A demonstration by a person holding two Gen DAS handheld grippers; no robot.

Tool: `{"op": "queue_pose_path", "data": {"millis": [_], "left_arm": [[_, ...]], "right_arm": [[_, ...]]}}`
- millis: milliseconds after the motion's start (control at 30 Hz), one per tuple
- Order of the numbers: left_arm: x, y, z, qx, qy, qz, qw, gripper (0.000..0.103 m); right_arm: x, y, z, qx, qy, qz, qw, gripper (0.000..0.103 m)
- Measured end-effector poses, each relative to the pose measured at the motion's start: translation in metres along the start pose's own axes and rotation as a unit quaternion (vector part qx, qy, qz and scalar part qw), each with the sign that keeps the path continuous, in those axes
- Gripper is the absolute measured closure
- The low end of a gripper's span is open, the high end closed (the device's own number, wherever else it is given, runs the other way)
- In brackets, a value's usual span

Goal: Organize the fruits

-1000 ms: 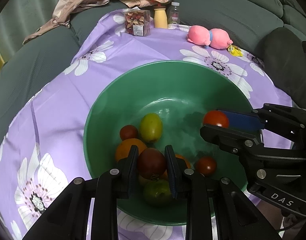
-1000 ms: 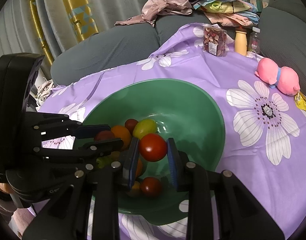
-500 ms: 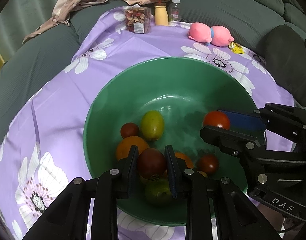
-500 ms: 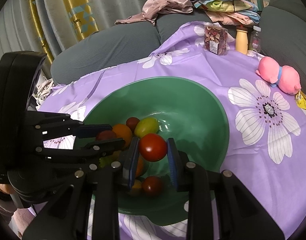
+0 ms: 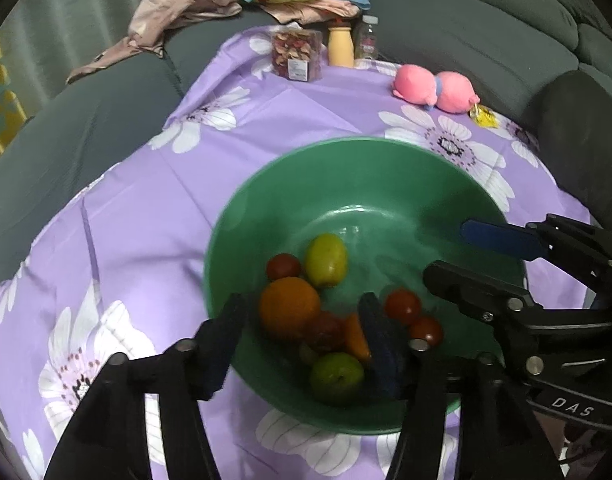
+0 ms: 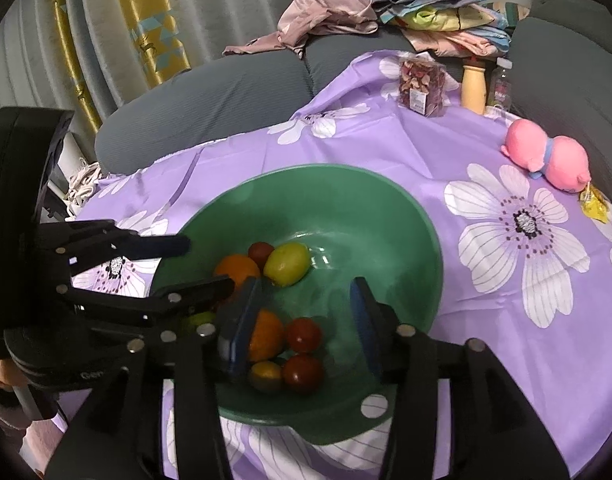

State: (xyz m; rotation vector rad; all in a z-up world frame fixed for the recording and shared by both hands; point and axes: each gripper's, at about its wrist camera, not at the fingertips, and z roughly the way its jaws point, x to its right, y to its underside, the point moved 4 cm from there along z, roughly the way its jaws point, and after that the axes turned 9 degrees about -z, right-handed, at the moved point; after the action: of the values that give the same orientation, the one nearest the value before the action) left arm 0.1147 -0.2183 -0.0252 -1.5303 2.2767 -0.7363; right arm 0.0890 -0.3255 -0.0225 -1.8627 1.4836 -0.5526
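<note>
Purple flowered cloth (image 5: 154, 216) carries the green plastic bowl (image 5: 266, 208); both grippers' jaws are opening, empty, so lift clear without nudging the fruit.

The left gripper (image 5: 302, 334) points steeply down, its jaws opening and standing well apart with nothing pressed between the pads. The right gripper (image 6: 306, 320) tilts down less steeply beside it, jaws likewise opening with nothing gripped. The two tools sit close together, their fingers angled toward each other without touching.
</note>
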Motion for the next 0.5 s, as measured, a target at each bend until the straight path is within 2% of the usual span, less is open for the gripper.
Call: {"op": "queue_pose_path", "data": {"millis": [133,167,200,267,333,433,500], "left_arm": [[-0.006,-0.003,-0.014,0.012,0.003,-0.012,0.9999,0.031],[-0.008,-0.003,-0.017,0.016,-0.001,-0.016,0.9998,0.023],[-0.01,-0.003,-0.021,0.019,-0.006,-0.02,0.9996,0.015],[-0.015,-0.004,-0.029,0.02,-0.006,-0.03,0.9993,0.007],[-0.019,-0.004,-0.038,0.025,-0.001,-0.041,0.9988,0.007],[-0.022,-0.004,-0.051,0.034,-0.015,-0.054,0.9978,0.005],[-0.023,-0.003,-0.056,0.032,-0.015,-0.055,0.9978,0.001]], "right_arm": [[0.0,-0.003,-0.01,0.007,0.011,0.0,1.0,0.041],[0.0,-0.004,-0.013,0.01,0.014,0.001,1.0,0.035],[0.0,-0.004,-0.016,0.011,0.015,0.003,1.0,0.024],[0.001,-0.006,-0.023,0.013,0.023,0.004,1.0,0.012],[0.0,-0.006,-0.03,0.017,0.031,0.001,0.999,0.01],[-0.004,-0.007,-0.038,0.015,0.043,-0.012,0.999,0.0],[-0.008,-0.007,-0.045,0.014,0.052,-0.025,0.998,0.0]]}}
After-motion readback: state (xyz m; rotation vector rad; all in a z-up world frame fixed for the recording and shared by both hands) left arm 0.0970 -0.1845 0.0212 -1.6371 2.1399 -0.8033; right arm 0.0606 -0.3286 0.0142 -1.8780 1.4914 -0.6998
